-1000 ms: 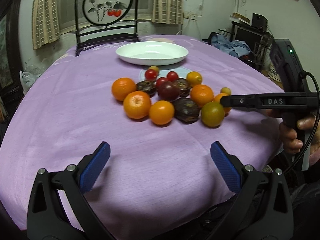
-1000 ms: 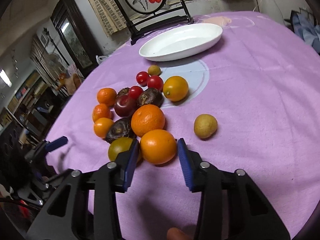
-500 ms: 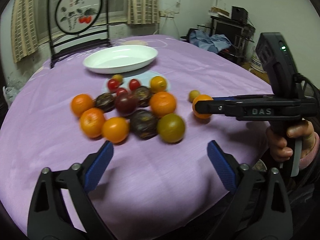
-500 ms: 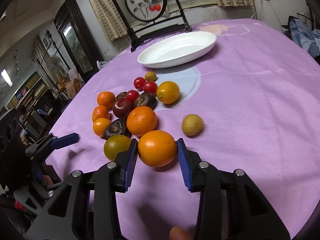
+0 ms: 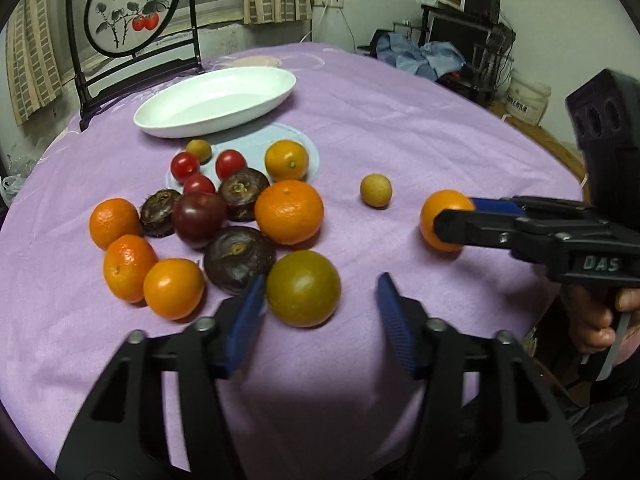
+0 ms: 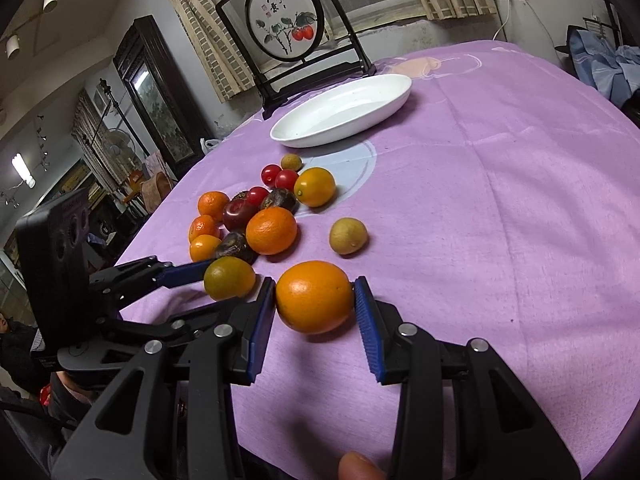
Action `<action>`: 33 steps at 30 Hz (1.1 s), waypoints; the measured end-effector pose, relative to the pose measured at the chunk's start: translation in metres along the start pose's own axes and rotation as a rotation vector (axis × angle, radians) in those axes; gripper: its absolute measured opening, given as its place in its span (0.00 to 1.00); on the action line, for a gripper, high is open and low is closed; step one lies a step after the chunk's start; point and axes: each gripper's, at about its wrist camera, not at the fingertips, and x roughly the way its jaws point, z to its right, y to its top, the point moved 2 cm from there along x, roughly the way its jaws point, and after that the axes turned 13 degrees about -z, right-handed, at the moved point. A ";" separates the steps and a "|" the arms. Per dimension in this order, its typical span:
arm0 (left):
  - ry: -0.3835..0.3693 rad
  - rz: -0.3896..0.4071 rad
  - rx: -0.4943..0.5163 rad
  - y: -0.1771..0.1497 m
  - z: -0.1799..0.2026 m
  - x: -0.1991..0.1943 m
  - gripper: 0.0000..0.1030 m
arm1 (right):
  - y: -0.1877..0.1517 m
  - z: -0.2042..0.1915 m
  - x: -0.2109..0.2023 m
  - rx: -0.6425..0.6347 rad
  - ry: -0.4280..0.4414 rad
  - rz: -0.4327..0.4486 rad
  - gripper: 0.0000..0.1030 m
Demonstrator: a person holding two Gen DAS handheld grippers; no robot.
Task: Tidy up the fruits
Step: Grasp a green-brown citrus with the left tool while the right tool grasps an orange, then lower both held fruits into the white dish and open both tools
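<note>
My right gripper is shut on an orange and holds it just above the purple cloth; both also show in the left wrist view, gripper, orange. My left gripper is open, its jaws on either side of a green-yellow tomato, not touching it. Behind it lies a cluster of oranges, dark fruits and red cherry tomatoes. A white oval dish stands empty at the back.
A small tan fruit lies alone right of the cluster. A framed round painting stands behind the dish. The purple tablecloth covers the round table, whose edge drops off at the right near clutter.
My right gripper has carried the orange away from the cluster to the right. My left gripper has moved forward and its jaws now flank the green-yellow tomato.
</note>
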 end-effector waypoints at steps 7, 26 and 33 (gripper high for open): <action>0.042 0.006 -0.017 0.001 -0.002 0.002 0.37 | -0.004 0.004 -0.001 0.005 0.007 0.002 0.39; -0.093 0.222 -0.135 0.089 -0.103 -0.054 0.37 | 0.121 -0.020 0.003 -0.080 -0.012 0.103 0.39; -0.039 0.087 -0.233 0.187 -0.179 0.023 0.38 | 0.226 -0.008 0.087 -0.096 -0.135 0.031 0.39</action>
